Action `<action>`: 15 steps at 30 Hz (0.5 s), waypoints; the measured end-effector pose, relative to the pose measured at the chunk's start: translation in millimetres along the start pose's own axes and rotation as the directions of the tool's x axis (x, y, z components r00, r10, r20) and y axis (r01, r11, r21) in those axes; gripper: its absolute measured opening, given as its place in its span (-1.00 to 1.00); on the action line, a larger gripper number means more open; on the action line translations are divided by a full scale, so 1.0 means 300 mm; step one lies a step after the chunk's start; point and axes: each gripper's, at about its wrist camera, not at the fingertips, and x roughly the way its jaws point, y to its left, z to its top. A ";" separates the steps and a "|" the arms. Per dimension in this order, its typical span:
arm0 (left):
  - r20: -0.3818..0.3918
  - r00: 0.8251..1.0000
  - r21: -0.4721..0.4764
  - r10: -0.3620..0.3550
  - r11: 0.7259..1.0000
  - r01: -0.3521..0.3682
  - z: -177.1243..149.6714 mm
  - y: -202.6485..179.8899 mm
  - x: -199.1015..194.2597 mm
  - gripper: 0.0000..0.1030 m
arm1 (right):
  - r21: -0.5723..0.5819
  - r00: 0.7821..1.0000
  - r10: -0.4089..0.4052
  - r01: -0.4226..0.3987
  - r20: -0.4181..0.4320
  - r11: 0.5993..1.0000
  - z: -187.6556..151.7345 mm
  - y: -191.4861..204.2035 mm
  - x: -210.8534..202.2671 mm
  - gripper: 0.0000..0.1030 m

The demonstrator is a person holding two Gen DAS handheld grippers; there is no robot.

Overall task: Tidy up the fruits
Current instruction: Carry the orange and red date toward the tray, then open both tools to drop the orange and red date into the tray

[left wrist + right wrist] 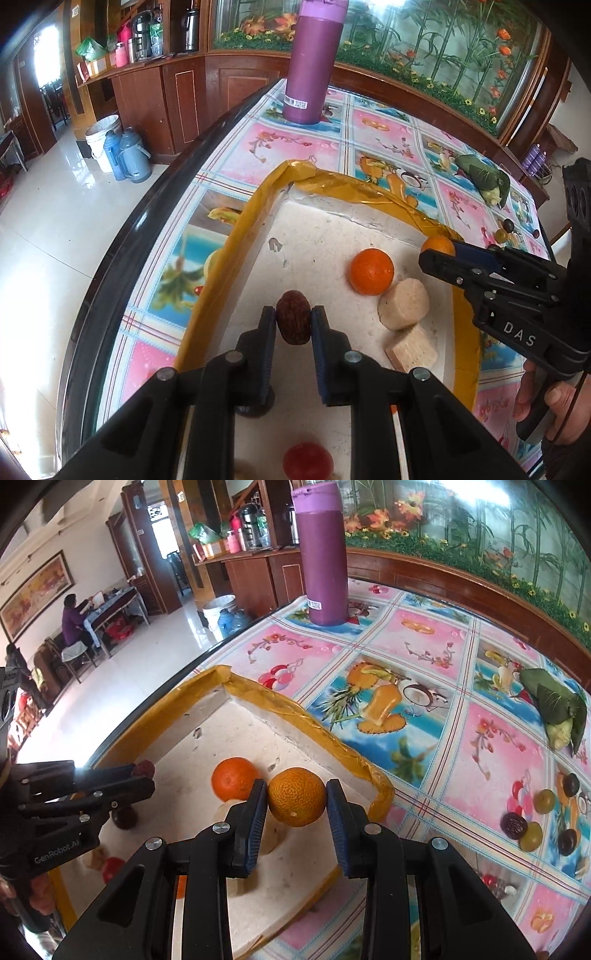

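Left hand-held gripper (294,322) was clamped narrow on a dark red wrinkled date (293,317), held above the white floor of the foam tray (236,236), whose rim was wrapped in yellow tape and which sat at the table's (295,155) left edge. A red round fruit (307,461) lay in the tray beneath that gripper. Further right in the tray rested an orange (371,271), touching a pale round chunk (404,303), with a pale squarish chunk (412,349) just beside that. Right hand-held gripper (296,798) was closed on a yellower mandarin (296,796), lifted over the tray near its right rim, just beside the resting orange (234,778). Beyond the tray, a tall purple flask (312,62) stood upright near the table's far left corner. Toward the table's right edge lay a green leaf-wrapped bundle (557,707), and nearer, a loose cluster of small dark and green-yellow round fruits (543,821) rested on the patterned tablecloth, well apart from the tray.
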 end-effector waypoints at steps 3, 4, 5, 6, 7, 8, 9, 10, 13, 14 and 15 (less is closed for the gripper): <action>-0.019 1.000 0.002 0.002 1.000 -0.002 0.002 0.000 0.028 -0.58 | 0.009 1.000 0.002 -0.002 -0.012 1.000 0.005 -0.010 0.024 -0.39; -0.024 1.000 -0.001 -0.001 1.000 0.001 0.002 0.001 0.035 -0.58 | 0.006 1.000 0.000 0.000 -0.016 1.000 0.007 -0.011 0.031 -0.39; -0.028 1.000 -0.002 0.000 1.000 0.000 0.002 0.002 0.042 -0.58 | 0.003 1.000 0.002 -0.002 -0.019 1.000 0.011 -0.011 0.038 -0.39; -0.031 1.000 -0.002 0.001 1.000 -0.001 0.002 0.003 0.047 -0.58 | -0.002 1.000 0.003 -0.003 -0.023 1.000 0.013 -0.009 0.044 -0.39; -0.037 0.999 -0.003 0.000 1.000 0.000 0.000 0.005 0.053 -0.58 | -0.008 1.000 0.001 -0.002 -0.028 1.000 0.014 -0.007 0.051 -0.39; -0.046 0.999 -0.007 -0.001 1.000 0.000 0.002 0.005 0.059 -0.58 | -0.012 1.000 -0.001 0.001 -0.031 1.000 0.014 -0.006 0.057 -0.39; -0.051 0.999 -0.007 0.000 1.000 -0.001 0.001 0.005 0.063 -0.58 | -0.014 0.999 -0.002 0.001 -0.034 1.000 0.014 -0.006 0.064 -0.39; -0.052 0.999 -0.004 0.003 1.000 -0.003 0.001 0.002 0.063 -0.58 | -0.015 0.999 -0.002 0.002 -0.036 1.000 0.015 -0.006 0.070 -0.39; -0.058 0.998 0.003 0.008 1.000 -0.008 0.001 -0.003 0.066 -0.57 | -0.026 0.999 -0.008 0.007 -0.035 1.000 0.018 0.001 0.073 -0.38; -0.063 0.998 0.002 0.008 1.000 -0.008 0.001 -0.002 0.069 -0.57 | -0.028 0.999 -0.010 0.009 -0.035 1.000 0.018 0.002 0.074 -0.35; -0.062 0.998 0.000 0.007 1.000 -0.007 0.001 -0.002 0.068 -0.57 | -0.029 0.999 -0.006 0.005 -0.034 1.000 0.016 0.004 0.074 -0.32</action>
